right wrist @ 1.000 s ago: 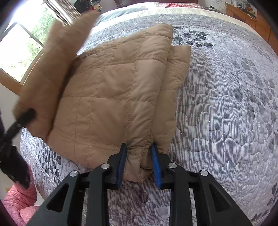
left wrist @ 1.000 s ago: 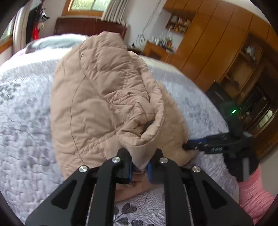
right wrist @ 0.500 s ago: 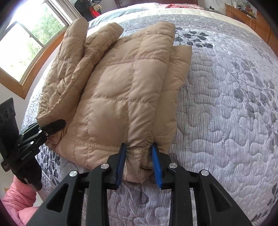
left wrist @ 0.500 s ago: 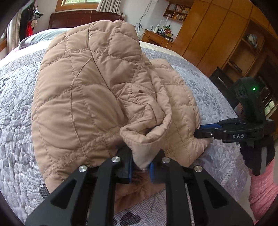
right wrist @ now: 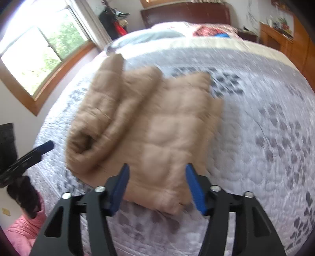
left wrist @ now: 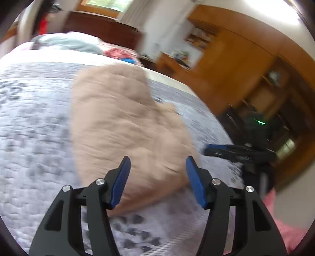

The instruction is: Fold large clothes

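Note:
A tan quilted jacket lies folded on the grey patterned bedspread, with one side rolled over along its left. It also shows in the left wrist view. My left gripper is open and empty, just above the jacket's near edge. My right gripper is open and empty over the jacket's near hem. The right gripper shows in the left wrist view, beside the jacket's right edge. The left gripper shows in the right wrist view, left of the jacket. Both views are motion-blurred.
Pillows and red and blue items lie at the head of the bed by a dark headboard. A window is on the left wall. Wooden cabinets stand to the right of the bed.
Both grippers opened and let go of the jacket, then pulled back and up from it. The lifted left side of the jacket now lies on the folded pile.

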A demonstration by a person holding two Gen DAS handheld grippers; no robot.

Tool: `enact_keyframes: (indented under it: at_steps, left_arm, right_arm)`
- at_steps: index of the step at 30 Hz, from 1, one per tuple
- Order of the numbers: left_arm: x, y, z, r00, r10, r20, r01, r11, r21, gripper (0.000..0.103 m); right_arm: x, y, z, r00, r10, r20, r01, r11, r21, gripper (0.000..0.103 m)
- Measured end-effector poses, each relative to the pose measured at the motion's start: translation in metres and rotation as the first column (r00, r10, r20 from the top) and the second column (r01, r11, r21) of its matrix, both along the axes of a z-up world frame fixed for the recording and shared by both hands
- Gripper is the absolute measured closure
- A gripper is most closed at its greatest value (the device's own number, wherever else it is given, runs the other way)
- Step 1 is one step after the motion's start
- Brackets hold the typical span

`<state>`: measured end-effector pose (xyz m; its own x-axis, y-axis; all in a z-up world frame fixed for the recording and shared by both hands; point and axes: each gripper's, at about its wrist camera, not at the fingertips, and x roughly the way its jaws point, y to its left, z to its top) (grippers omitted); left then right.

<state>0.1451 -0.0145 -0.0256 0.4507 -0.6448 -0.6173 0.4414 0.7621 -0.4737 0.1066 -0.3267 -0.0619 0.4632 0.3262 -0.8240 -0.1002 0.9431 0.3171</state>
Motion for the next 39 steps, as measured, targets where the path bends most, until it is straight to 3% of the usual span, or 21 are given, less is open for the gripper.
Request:
enact_keyframes:
  at_steps: [2,5,6,9,16,17,19,20,22,25,32,39]
  left_arm:
    - [0.012,0.010,-0.003,0.995,0.096,0.006,-0.096,0.993,0.061,0.045]
    - [0.034,0.009,-0.020,0.979,0.202,0.040,-0.206,0.949,0.239,0.046]
    - [0.039,0.007,-0.027,0.978,0.204,0.041,-0.207,0.943,0.262,0.046]
    - [0.047,0.007,-0.041,0.983,0.182,0.007,-0.177,0.948,0.265,0.046]
    - [0.043,-0.004,-0.047,0.988,0.147,0.050,-0.155,0.947,0.280,0.046]
    - [0.043,-0.005,-0.049,0.989,0.143,0.048,-0.151,0.948,0.279,0.046]
    - [0.044,-0.008,-0.053,0.989,0.142,0.048,-0.149,0.949,0.277,0.046]
    - [0.043,-0.006,-0.054,0.989,0.143,0.043,-0.149,0.951,0.269,0.046]
    - [0.044,-0.003,-0.053,0.989,0.145,0.028,-0.148,0.958,0.245,0.046]
    - [0.046,0.004,-0.051,0.989,0.146,0.005,-0.144,0.968,0.204,0.046]
    - [0.042,0.020,-0.026,0.982,0.183,0.040,-0.187,0.971,0.147,0.046]
    - [0.042,0.006,-0.010,0.986,0.152,0.061,-0.160,0.973,0.163,0.046]
  right_arm:
    - [0.009,0.009,0.008,0.999,0.030,0.012,-0.030,0.999,0.036,0.031]
    - [0.028,0.028,0.012,0.997,0.072,-0.019,-0.068,0.987,0.148,0.024]
    - [0.036,0.033,0.011,0.996,0.086,-0.035,-0.078,0.980,0.183,0.023]
    - [0.059,0.044,0.004,0.991,0.093,-0.100,-0.070,0.975,0.211,0.019]
    - [0.099,0.061,-0.019,0.978,0.079,-0.194,-0.044,0.983,0.176,0.019]
    - [0.102,0.064,-0.023,0.975,0.074,-0.209,-0.039,0.985,0.167,0.023]
    - [0.110,0.072,-0.037,0.965,0.080,-0.250,-0.039,0.985,0.165,0.043]
    - [0.112,0.074,-0.042,0.963,0.079,-0.258,-0.036,0.985,0.167,0.047]
    - [0.115,0.077,-0.047,0.966,0.089,-0.244,-0.047,0.983,0.175,0.063]
    - [0.107,0.081,-0.039,0.975,0.109,-0.191,-0.077,0.984,0.163,0.075]
    - [0.082,0.090,0.009,0.985,0.170,-0.042,-0.165,0.981,0.102,0.080]
    - [0.057,0.061,0.048,0.988,0.143,0.056,-0.148,0.983,0.108,0.081]
